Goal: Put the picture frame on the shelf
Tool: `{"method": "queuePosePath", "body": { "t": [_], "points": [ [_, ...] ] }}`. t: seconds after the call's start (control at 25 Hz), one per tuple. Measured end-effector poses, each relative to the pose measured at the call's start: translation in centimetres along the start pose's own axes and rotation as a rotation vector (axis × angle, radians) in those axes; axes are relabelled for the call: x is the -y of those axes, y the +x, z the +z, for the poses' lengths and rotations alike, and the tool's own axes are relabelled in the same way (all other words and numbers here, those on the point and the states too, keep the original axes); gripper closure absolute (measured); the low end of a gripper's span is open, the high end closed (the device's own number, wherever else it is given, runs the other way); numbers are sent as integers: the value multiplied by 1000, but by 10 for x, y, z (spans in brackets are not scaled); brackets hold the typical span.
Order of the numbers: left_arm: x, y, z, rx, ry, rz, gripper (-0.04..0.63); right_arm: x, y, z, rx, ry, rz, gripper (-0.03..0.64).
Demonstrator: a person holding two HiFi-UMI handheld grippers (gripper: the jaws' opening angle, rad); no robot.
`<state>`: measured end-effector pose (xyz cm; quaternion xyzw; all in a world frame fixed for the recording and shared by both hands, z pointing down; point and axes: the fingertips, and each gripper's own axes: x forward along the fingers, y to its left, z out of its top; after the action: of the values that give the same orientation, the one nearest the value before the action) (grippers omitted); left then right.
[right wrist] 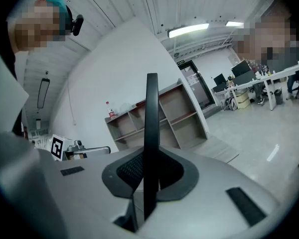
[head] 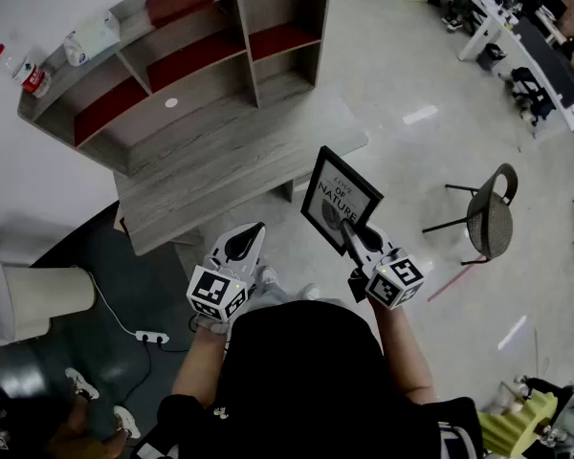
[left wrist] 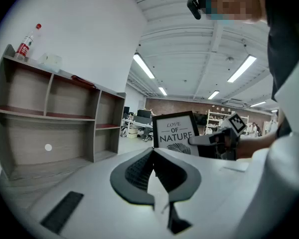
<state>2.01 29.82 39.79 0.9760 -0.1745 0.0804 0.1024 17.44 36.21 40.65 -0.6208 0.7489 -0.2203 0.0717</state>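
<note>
Nearest, low in the head view at 7 o'clock, the smooth white left gripper (head: 254, 229) had its ribbed dark pads pressed together with nothing between them. At 5 o'clock the right gripper (head: 350, 229) was clamped on the lower edge of the picture frame (head: 339, 197), a thin black-rimmed rectangle around a white printed sheet. The frame hung in the air near the centre, in front of the desk. It stood on end, long axis upright. Its printed face was turned toward the left gripper, and the right gripper view showed only its narrow edge (right wrist: 151, 133). Beyond, at 11 o'clock, lay the grey wood-grain desk (head: 231, 165). Farther along the same line rose the boxy shelf (head: 251, 60), with red-lined compartments.
</note>
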Motion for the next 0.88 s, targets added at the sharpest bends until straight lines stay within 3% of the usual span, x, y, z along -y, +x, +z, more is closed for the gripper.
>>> {"method": "queuePosePath", "body": {
  "t": [0.36,0.88],
  "points": [
    [-30,-15,-6,-8,-20,-4,588,-20,27,-7,-18,-10,-12,588],
    [-128,-41,-19,-8,-101,9,588,-44,112,-16,-47,-17,-65,588]
  ]
}}
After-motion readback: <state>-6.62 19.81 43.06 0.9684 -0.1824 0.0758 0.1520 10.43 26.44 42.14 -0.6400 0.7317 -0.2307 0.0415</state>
